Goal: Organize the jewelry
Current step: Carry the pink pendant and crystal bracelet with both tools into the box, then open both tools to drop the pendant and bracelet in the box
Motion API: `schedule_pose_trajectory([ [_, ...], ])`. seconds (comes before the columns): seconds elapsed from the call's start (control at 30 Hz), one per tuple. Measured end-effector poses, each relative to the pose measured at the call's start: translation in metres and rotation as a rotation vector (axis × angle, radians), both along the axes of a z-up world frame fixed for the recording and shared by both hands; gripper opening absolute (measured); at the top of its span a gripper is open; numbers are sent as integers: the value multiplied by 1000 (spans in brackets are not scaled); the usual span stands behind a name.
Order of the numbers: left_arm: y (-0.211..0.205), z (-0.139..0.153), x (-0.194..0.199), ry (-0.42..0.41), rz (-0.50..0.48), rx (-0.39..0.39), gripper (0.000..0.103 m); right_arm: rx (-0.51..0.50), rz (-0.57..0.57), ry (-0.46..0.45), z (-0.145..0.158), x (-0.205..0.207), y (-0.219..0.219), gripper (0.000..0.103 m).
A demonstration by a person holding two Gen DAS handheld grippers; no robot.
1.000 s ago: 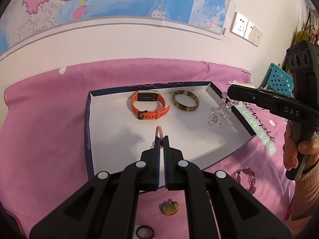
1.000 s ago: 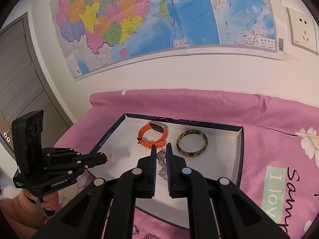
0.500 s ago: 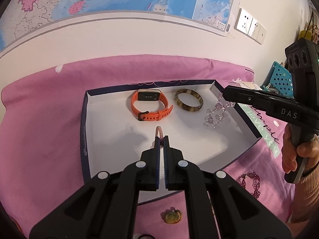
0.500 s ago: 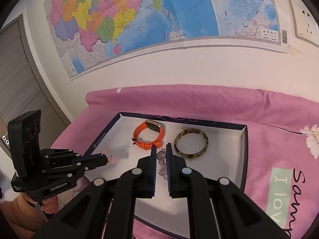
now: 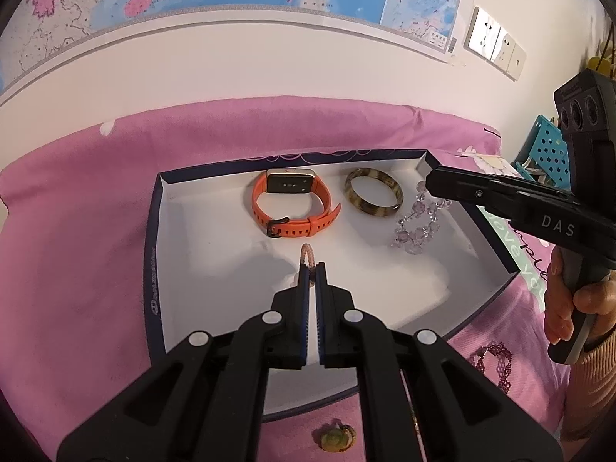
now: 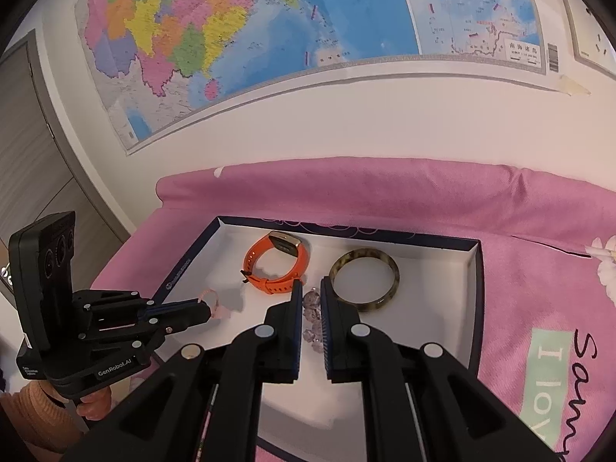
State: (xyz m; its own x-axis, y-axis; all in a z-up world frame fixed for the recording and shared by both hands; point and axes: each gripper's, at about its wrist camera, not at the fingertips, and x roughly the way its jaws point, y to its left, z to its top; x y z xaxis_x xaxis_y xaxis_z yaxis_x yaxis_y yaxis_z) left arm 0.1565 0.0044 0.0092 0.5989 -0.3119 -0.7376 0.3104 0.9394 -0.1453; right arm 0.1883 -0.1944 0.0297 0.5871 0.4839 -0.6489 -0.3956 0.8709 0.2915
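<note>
- The pink ring [image 5: 308,256] is being pinched in the clenched left gripper [image 5: 312,269], above the white floor of the box [image 5: 215,300].
- The crystal bracelet [image 5: 417,227] is being gripped by the right gripper [image 6: 310,288], beside the bangle [image 6: 364,283].
- Both should be lowered to bare floor, clear of the orange watch [image 5: 290,204], before being released.
- Only in the left view are a green charm [image 5: 335,439] and a dark lace bracelet [image 5: 492,362] being shown on the pink cloth outside.
</note>
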Motion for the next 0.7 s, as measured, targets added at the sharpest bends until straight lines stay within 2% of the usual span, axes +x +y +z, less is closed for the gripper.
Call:
schedule_pose_trajectory([
  [0.3, 0, -12, 16, 53, 21, 2, 4, -16, -9, 30, -14, 10, 2, 8],
  [0.7, -8, -16, 24, 65, 19, 3, 4, -35, -16, 68, -26, 15, 0, 8],
])
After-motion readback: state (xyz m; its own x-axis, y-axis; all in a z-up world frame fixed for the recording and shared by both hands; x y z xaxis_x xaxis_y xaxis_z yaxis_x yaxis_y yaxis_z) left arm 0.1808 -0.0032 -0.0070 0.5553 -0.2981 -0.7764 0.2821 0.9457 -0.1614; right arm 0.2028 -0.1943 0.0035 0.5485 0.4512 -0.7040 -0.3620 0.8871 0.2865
